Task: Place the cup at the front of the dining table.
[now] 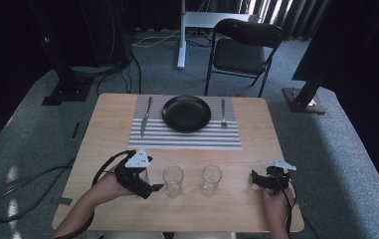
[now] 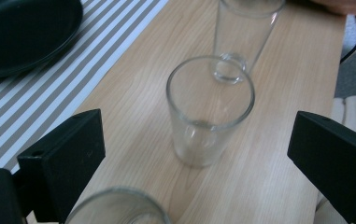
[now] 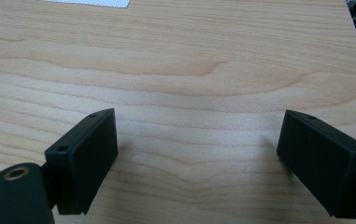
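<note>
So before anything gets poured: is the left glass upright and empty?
Upright and empty: the left glass stands on its base, rim up, with the wooden table showing through it.

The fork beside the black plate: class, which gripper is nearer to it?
Right. The right gripper sits toward the fork side of the table's near edge; the left gripper lies farther off, across both glasses.

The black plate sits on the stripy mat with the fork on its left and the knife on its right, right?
Not quite. In the high view the black plate does sit on the stripy mat, but the knife is on its left and the fork is on its right.
</note>
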A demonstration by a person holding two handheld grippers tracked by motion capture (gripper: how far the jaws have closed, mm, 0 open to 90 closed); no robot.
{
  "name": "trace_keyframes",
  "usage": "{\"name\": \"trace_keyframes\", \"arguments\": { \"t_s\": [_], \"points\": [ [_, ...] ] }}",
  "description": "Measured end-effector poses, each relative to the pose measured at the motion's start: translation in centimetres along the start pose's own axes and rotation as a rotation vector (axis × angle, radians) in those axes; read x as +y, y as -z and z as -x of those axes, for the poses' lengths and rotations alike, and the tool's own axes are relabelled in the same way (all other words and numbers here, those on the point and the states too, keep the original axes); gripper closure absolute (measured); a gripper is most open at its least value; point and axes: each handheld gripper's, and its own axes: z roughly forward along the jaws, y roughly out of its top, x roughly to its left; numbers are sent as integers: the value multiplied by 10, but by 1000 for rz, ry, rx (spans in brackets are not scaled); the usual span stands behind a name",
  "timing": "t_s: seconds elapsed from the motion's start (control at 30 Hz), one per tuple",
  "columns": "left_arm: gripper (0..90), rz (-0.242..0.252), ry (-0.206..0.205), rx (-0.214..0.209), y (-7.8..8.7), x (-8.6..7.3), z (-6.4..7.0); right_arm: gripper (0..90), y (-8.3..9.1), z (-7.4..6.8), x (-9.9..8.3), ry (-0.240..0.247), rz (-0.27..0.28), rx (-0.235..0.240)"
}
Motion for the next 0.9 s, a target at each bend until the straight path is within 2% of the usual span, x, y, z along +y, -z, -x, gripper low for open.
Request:
{"name": "trace_keyframes", "arguments": {
  "t_s": [0.27, 0.63, 0.9],
  "points": [
    [46, -9, -38, -23, -14, 15, 5, 117, 0, 0, 0, 0, 0, 0],
    [58, -9, -44, -47, -32, 29, 7, 117, 0, 0, 0, 0, 0, 0],
    [58, -27, -72, -54, -49, 45, 13, 117, 0, 0, 0, 0, 0, 0]
  ]
}}
